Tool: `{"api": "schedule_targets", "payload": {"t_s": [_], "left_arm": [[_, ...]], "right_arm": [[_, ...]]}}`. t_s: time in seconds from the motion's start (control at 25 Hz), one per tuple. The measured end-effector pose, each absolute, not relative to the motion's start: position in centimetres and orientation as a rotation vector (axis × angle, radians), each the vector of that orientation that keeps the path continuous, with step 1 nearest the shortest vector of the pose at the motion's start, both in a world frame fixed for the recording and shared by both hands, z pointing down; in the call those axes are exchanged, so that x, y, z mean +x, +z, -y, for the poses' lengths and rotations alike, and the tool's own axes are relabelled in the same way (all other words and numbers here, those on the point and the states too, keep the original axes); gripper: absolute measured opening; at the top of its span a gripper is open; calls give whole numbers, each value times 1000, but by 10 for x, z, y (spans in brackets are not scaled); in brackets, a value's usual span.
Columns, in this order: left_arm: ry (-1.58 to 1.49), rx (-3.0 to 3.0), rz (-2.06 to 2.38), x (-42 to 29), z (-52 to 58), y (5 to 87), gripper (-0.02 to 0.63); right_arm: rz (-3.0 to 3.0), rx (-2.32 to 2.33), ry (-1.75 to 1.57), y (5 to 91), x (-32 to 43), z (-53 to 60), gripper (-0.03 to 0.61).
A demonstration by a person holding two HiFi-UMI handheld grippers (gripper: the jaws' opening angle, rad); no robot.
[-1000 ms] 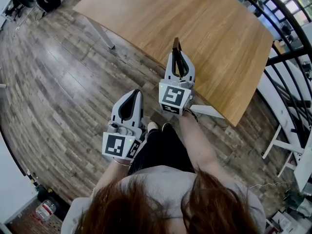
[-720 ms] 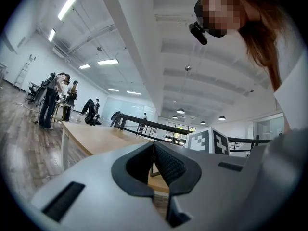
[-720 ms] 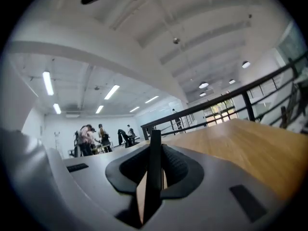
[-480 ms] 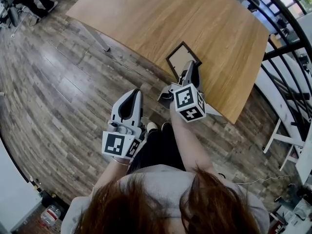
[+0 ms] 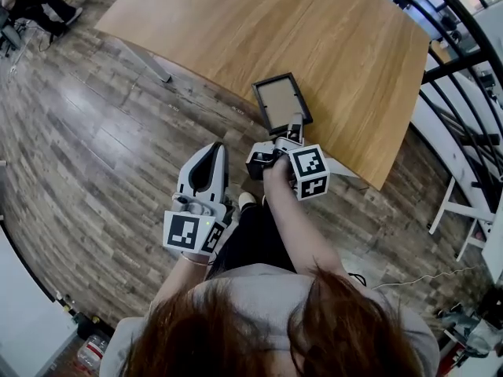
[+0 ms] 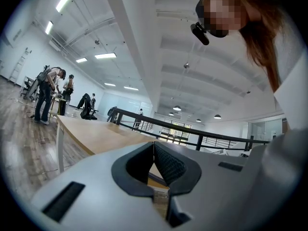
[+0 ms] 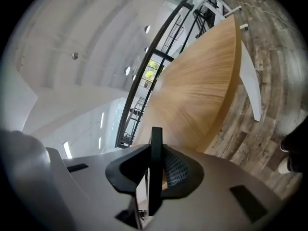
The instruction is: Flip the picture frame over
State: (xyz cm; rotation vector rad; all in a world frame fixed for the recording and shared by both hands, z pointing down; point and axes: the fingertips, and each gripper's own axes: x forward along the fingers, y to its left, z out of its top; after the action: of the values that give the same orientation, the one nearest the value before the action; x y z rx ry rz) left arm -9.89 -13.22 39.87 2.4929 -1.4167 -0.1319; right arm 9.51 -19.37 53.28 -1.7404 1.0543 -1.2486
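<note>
We have rolled our right gripper (image 5: 291, 129) over and brought it down nearer us; the picture frame (image 5: 280, 100), edge-up a second ago, now lies broad side up over the near edge of the table (image 5: 346, 38).

No words, numbers or brand names could be read in any view. The only printed marks were black-and-white square markers (image 5: 185, 232) on the cubes of the left gripper (image 5: 214, 149), lower left of centre in the head view, and the right gripper (image 5: 289, 130), near centre. These patterns carried no letters or digits.
</note>
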Motion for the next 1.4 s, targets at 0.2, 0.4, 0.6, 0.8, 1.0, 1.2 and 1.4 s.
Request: {"api": "schedule_targets", "payload": {"t_s": [0.2,0.4,0.6,0.8,1.0,1.2,1.4], "left_arm": [[-119,2496,1410,-101,130,402,8],[-104,2493,1412,-103,129,406,8],[-88,2486,1399,-103,123,412,8],[-52,2483,1393,-108,120,418,8],[-18,2467,1423,-122,118,422,8],[-12,2454,1444,-132,120,423,8],[6,2477,1461,-137,117,415,8]], "right_arm": [[-1006,-1690,-1324,551,80,187,86],[-970,-1633,-1345,563,77,187,86],[-884,-1545,-1351,576,61,183,86],[-781,-1441,-1336,579,42,192,86],[-712,-1393,-1305,579,29,205,86],[-721,-1432,-1258,582,29,211,86],[-718,-1459,-1184,580,33,212,86]]}}
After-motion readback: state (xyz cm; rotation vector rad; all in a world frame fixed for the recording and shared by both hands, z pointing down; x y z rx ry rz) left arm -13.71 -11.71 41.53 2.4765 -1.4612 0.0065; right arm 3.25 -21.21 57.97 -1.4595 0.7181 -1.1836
